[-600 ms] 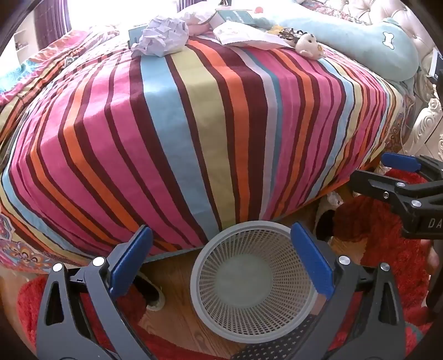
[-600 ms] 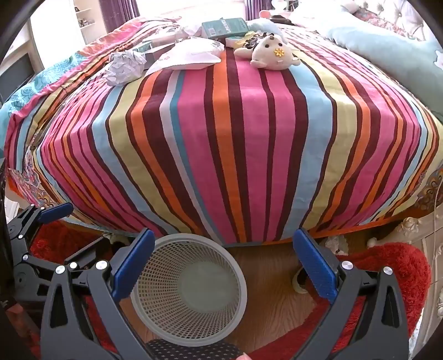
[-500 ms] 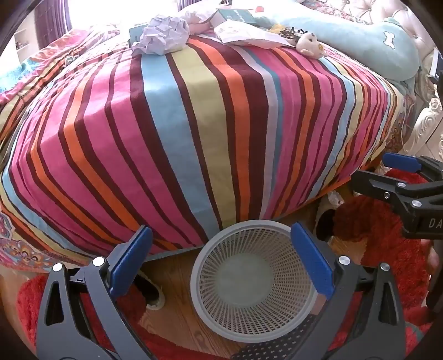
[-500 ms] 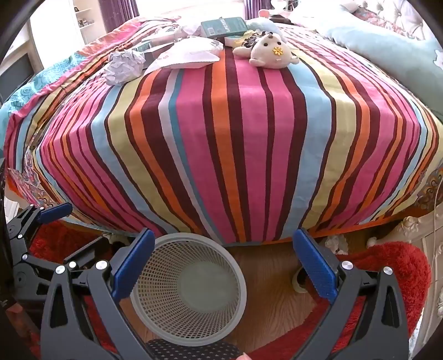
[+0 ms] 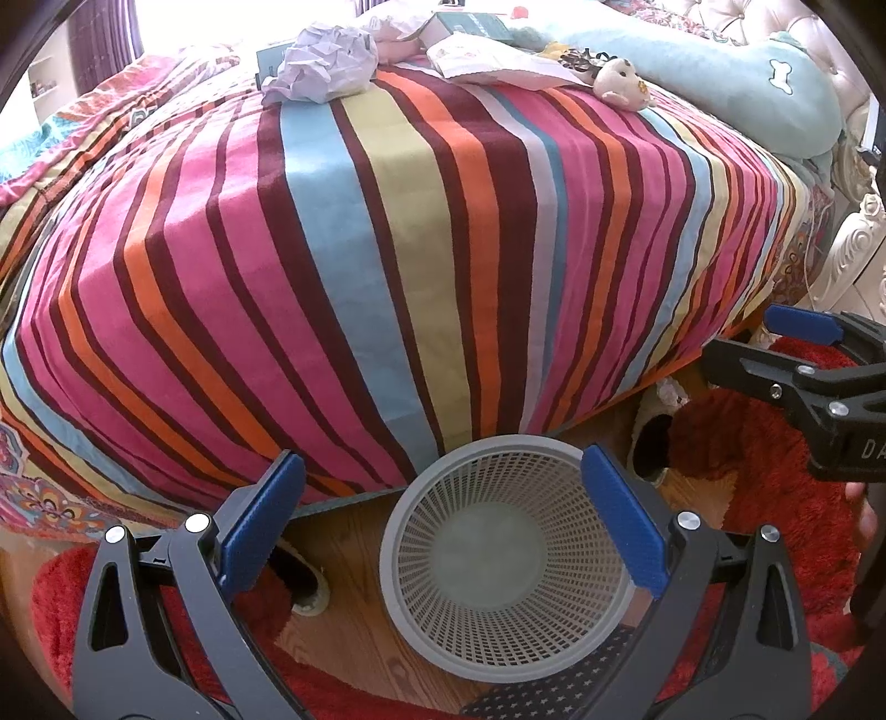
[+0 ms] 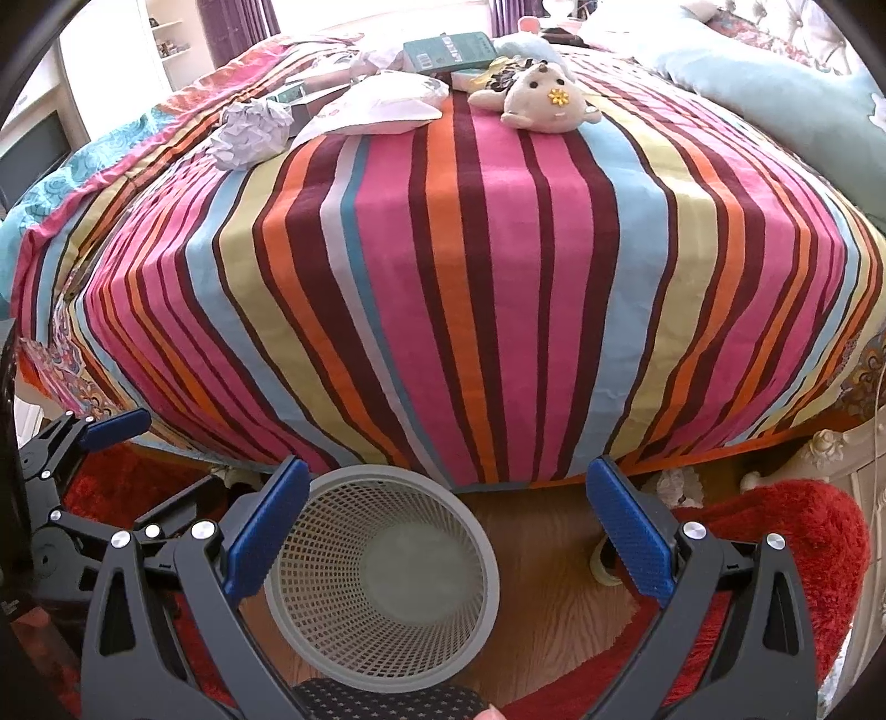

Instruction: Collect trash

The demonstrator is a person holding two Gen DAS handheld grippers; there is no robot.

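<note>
Left gripper [image 5: 443, 520], right gripper [image 6: 448, 520]: both wide open, empty, above bin [image 5: 506, 559] at bed [image 5: 387, 249] near edge; crumpled paper [image 5: 324, 63] far.

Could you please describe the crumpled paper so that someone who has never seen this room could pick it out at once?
Start at the bed with the striped blanket. At its far end lies a cluster of things; the crumpled paper is the leftmost, beside a flat white packet. Unlike the packet, the green book and the plush toy, it is a creased whitish ball.
</note>
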